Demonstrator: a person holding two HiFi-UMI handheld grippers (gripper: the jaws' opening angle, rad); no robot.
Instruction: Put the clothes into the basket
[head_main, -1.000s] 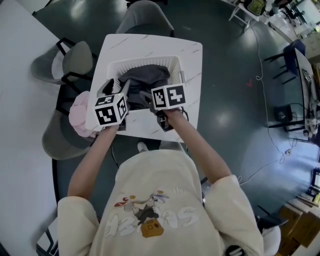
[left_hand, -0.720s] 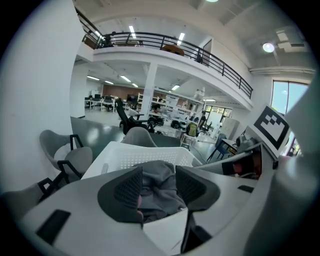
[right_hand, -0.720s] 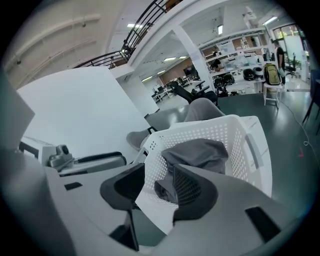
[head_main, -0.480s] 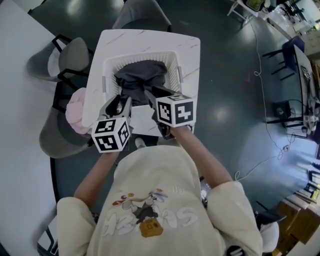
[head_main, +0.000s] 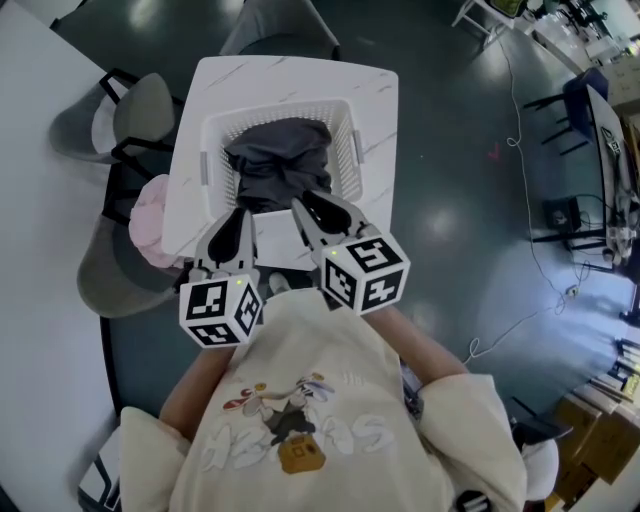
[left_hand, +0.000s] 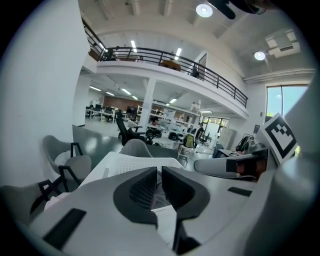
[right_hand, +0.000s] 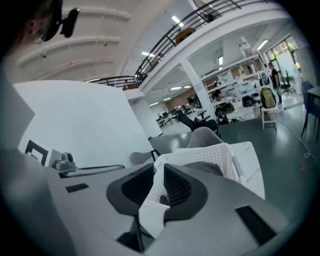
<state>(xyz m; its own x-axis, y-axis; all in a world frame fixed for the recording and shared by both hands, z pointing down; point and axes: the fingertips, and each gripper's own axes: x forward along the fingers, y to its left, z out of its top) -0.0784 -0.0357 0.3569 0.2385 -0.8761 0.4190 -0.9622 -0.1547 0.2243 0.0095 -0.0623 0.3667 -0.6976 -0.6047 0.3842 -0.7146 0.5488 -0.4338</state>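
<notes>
The dark floor takes up most of the space to the right of both tools. It is bare close by, with a thin cable trailing across it and desks and shelving further out. To the left of the left tool a broad white surface closes that side.

Ahead of the tools stands the small white bench. Its near edge is just under their tips, and its far corners and right margin are uncovered. Three grey chairs crowd it: one beyond the far edge, one at the far left and one at the near left, close beside the left tool.

The white perforated basket sits on the bench straight ahead of both tools, filling most of the top. The dark grey clothes lie heaped inside it, with a fold reaching the near rim towards the right tool. A pink garment lies off the bench's left edge by the near-left chair, left of the left tool.

Both tools are held over the near edge, clear of the basket and apart from each other. The left tool's jaws have just been closing and are nearly pressed together — only a thin slit, with nothing in it. The right tool's jaws have also been closing — a narrow gap remains, empty, with the basket wall visible through it.
</notes>
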